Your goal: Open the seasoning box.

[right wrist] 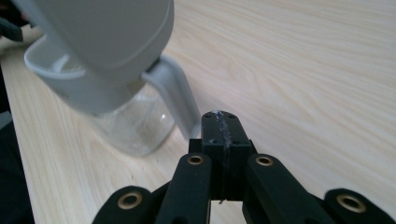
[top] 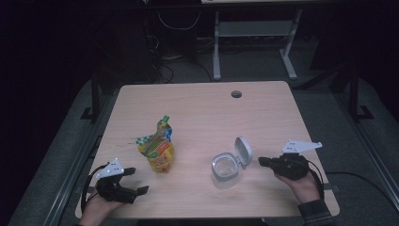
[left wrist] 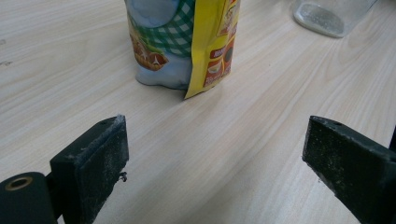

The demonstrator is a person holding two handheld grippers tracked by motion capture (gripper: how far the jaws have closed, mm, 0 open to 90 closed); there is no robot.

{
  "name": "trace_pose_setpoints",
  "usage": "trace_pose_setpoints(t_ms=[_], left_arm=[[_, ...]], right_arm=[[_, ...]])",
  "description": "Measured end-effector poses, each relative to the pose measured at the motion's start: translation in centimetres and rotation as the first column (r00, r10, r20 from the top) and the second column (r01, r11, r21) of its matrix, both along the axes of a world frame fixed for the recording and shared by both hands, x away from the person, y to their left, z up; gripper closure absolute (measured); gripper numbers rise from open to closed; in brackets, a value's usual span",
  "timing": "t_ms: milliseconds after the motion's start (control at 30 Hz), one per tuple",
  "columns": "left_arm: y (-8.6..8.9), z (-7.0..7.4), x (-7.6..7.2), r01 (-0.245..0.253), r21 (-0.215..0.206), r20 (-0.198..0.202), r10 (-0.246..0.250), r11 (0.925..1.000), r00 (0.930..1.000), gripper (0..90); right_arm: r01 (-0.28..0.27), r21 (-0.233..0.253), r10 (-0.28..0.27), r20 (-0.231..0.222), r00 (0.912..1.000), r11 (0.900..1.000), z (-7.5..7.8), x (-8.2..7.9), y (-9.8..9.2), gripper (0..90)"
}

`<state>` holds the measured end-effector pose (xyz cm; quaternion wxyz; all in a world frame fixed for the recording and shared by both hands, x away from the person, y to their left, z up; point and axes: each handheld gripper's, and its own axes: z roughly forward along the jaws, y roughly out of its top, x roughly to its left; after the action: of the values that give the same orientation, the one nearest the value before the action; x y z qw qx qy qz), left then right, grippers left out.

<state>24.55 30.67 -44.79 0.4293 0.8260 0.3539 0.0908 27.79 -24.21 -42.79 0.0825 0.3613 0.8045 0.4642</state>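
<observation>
In the high view, a snack pouch [top: 157, 150] stood upright on the left half of the wooden table [top: 263, 113], its long axis vertical and its crimped top tilted a little to the far right. The left gripper [top: 134, 181] rested at the near left corner with its jaws spread wide and aimed to the right, so the pouch lay just to its far right, near but apart. A clear jar [top: 225, 168] sat right of centre with its hinged white lid [top: 243, 151] flipped up on its far right side. The right gripper [top: 261, 161] pointed left at it with its jaws pressed together, its tip just beside the lid hinge; whether it touched could not be told. Each hand was therefore nearest its own thing, the left to the pouch and the right to the jar. In the left gripper view, the wide jaws framed bare wood, and the pouch [left wrist: 187, 46] stood straight ahead, slightly left of the midline, with the jar [left wrist: 329, 16] farther off at the upper right. In the right gripper view, the closed jaws held nothing, and the jar [right wrist: 128, 123] sat ahead to the left beneath its raised lid [right wrist: 100, 30], with the hinge strap [right wrist: 175, 95] just beyond the tip.
</observation>
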Motion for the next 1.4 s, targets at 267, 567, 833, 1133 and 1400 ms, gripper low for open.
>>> trace_pose_setpoints(t_ms=[267,567,833,1133,1400], left_arm=[[-0.3,0.3,0.3,-0.014,-0.008,0.009,0.014,0.9999,0.9999,8.2],[-0.6,1.6,0.6,-0.015,-0.031,0.03,0.016,0.9994,0.9994,13.0],[-1.0,3.1,0.8,-0.017,-0.054,0.065,0.021,0.9984,0.9977,13.0],[-1.9,4.2,1.8,-0.01,-0.067,0.079,0.015,0.9977,0.9968,13.0],[-3.1,5.6,2.8,0.004,-0.071,0.112,0.004,0.9975,0.9937,13.0]], right_arm=[[0.01,0.007,-0.01,0.004,0.9999,1.0,-0.4,-2.2,-0.6,89.9],[-0.014,0.025,0.014,0.008,0.9999,1.0,-0.5,-3.4,-0.1,89.9],[-0.058,0.03,0.058,0.022,0.9981,0.998,-0.2,-3.6,0.8,89.8],[-0.103,0.033,0.102,0.024,0.9944,0.994,-0.1,-3.6,1.9,89.8],[-0.126,0.05,0.124,0.029,0.9918,0.991,0.1,-3.7,2.3,89.9]])
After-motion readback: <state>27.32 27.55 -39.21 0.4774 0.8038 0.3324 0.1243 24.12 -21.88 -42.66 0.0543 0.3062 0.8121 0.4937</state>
